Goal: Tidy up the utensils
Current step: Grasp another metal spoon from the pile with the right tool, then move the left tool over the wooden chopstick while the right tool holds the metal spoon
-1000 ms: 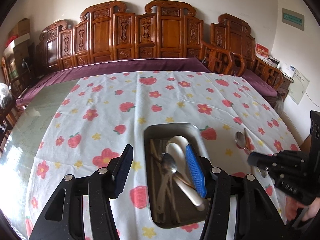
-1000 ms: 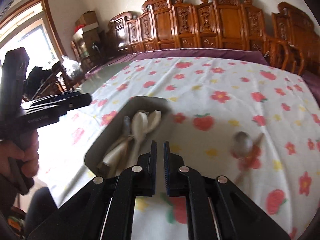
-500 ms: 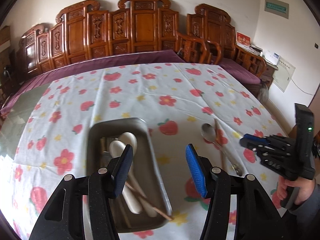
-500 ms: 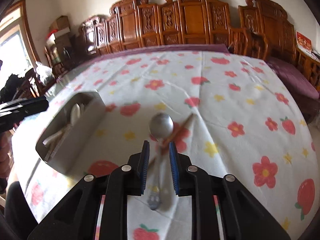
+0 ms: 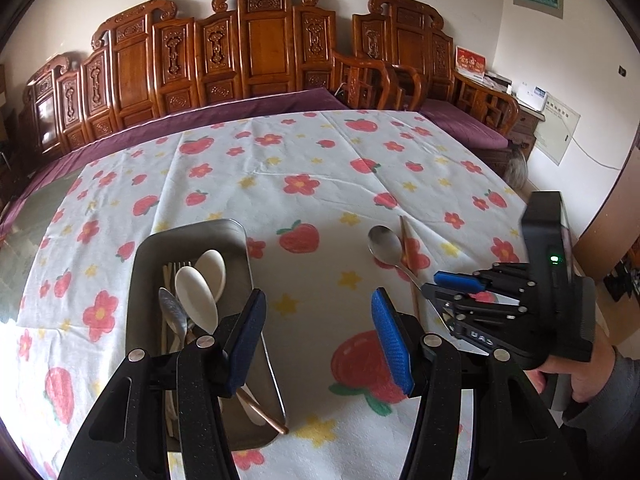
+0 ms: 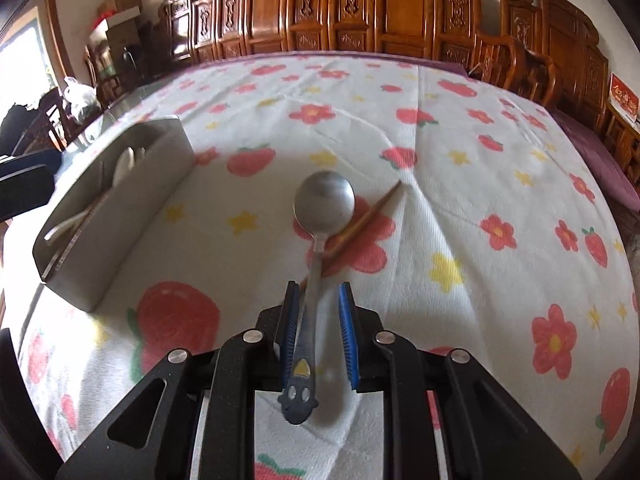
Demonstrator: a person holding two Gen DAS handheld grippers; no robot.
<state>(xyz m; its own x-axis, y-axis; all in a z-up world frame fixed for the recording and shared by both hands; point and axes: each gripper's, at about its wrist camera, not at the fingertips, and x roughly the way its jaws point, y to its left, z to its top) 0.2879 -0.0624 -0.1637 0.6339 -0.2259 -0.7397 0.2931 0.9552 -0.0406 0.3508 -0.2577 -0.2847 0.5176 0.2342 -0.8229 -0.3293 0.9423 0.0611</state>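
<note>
A metal spoon (image 6: 324, 202) with a dark cartoon-shaped handle end lies on the flowered tablecloth across a brown chopstick (image 6: 368, 216). My right gripper (image 6: 318, 292) is low over the cloth, open a little. The spoon's handle runs between its blue pads with a gap on the right side. In the left wrist view the same spoon (image 5: 384, 244), chopstick (image 5: 408, 256) and right gripper (image 5: 430, 285) are at the right. My left gripper (image 5: 318, 300) hangs open and empty between them and the metal tray (image 5: 192, 232).
The tray (image 6: 120, 216) holds two white spoons (image 5: 196, 296), a metal spoon (image 5: 172, 312), a fork and chopsticks. A person's hand (image 5: 576, 376) grips the right tool. Carved wooden chairs (image 5: 272, 44) line the table's far side. A bare glass surface (image 5: 16, 256) shows at the left.
My left gripper swung right, off the tray to the cloth beside it. My right gripper came down over the spoon, its jaws parted slightly, and the handle now lies between them.
</note>
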